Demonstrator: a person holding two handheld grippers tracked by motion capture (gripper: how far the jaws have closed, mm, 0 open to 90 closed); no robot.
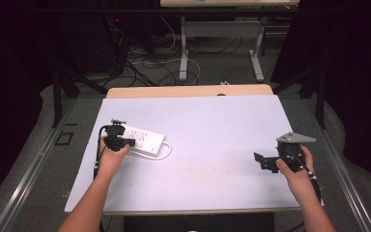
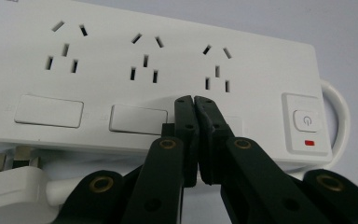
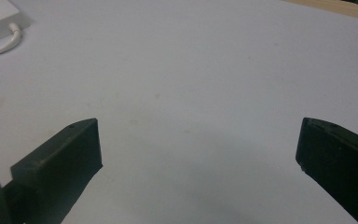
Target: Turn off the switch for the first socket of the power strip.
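**Closed jaws pressing on the power strip, right hand idle**

A dark room with cables and metal legs on the floor surrounds a wooden bench (image 1: 188, 91) covered by a pale lilac sheet (image 1: 212, 145). At the sheet's left lies the white plastic power strip (image 2: 168, 84) with three socket groups, three flat rectangular white shutters (image 2: 49, 111) along its near edge, and a square power button with a small red light (image 2: 306, 122) at its right end. Its looped white cable (image 2: 340, 116) curls round that end, and its white plug (image 2: 14, 186) lies on the sheet just beside the near edge.

The left gripper (image 2: 194, 99) has its black jaws clenched together with nothing between them; the tips rest on the strip's top face, beside the middle shutter. The left hand (image 1: 112, 157) holds it low, the forearm angled in from the bottom, the jaws pointing forward and down.

The risk, as I judge it, is that a push with closed tips slides the light strip across the smooth sheet, or slips off onto a socket, since nothing braces it.

Well apart at the right, the right gripper (image 1: 266, 162) hovers just above bare sheet, jaws released and spread wide, pointing leftward, the right hand (image 1: 297, 169) wrapped round its body.
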